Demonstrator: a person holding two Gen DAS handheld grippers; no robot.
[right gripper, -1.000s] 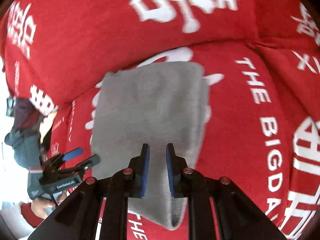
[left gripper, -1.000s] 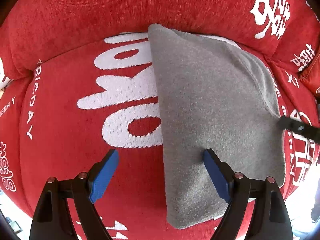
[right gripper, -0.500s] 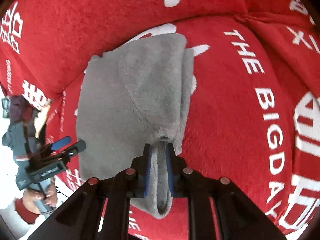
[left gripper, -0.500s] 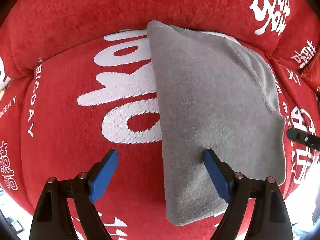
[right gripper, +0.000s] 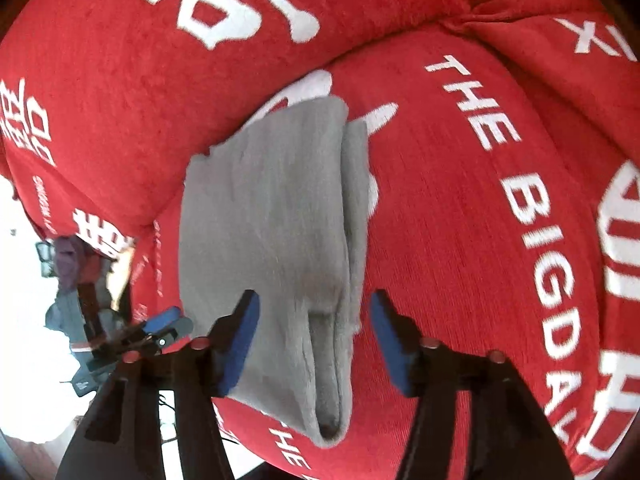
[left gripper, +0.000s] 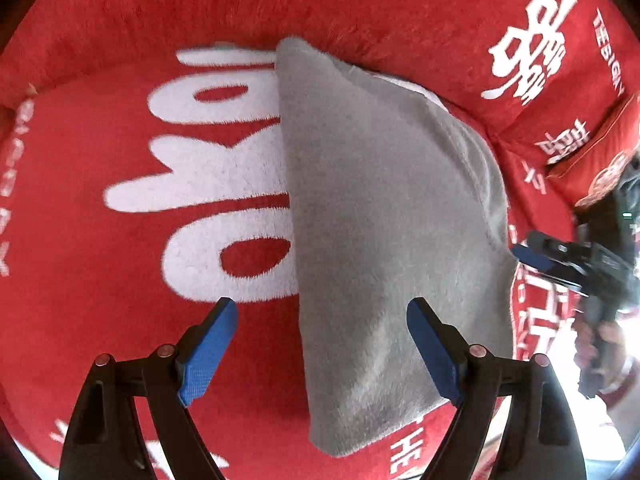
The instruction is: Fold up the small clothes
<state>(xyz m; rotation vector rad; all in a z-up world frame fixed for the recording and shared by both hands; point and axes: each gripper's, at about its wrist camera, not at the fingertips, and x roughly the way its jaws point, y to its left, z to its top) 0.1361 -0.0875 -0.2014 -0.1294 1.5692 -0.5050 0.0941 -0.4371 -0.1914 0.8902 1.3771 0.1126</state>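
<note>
A folded grey cloth is seen lying on a red cushion, toward 12 o'clock of both grippers, left gripper and right gripper, whose fingers are spread open and empty; the loose upper layer could be dragged unfolded if snagged.

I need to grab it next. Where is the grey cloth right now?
The grey cloth lies folded on the red cushion, centre-right in the left wrist view, partly over the white lettering.
</note>
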